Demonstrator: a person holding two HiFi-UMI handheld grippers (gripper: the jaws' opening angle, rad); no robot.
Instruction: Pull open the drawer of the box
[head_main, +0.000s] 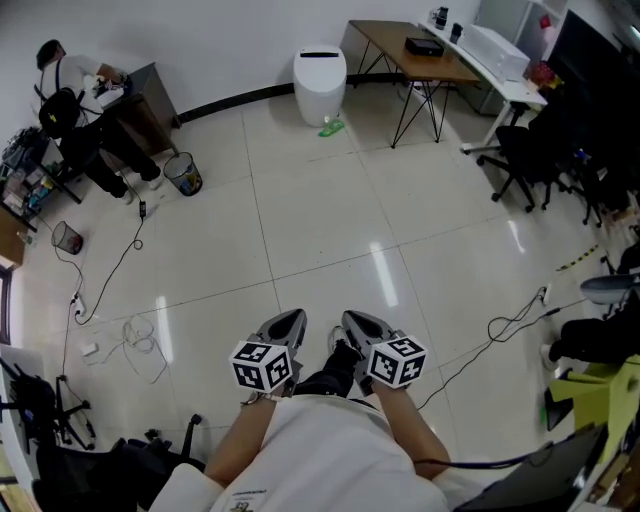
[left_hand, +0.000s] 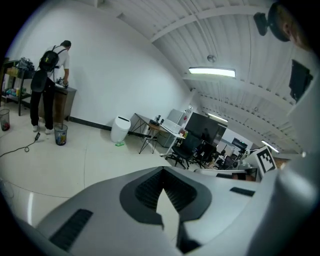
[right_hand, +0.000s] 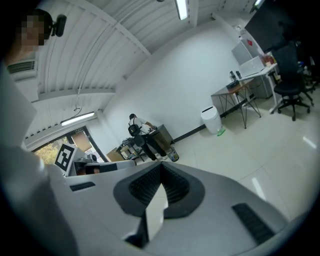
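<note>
Jaws closed on left gripper (head_main: 294, 318) — right gripper (head_main: 352, 320) likewise.

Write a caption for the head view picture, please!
Both shut: left hand-held gripper and right hand-held gripper above a tiled floor.

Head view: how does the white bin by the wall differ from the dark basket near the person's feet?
The white bin is larger and lidded; the dark basket is smaller and open-topped. The white bin stands at the wall; the dark basket stands farther out on the floor. Both are upright.

White bin (head_main: 320, 85); wooden desk (head_main: 385, 40); black chair (head_main: 522, 158); floor cables (head_main: 135, 340)
</note>
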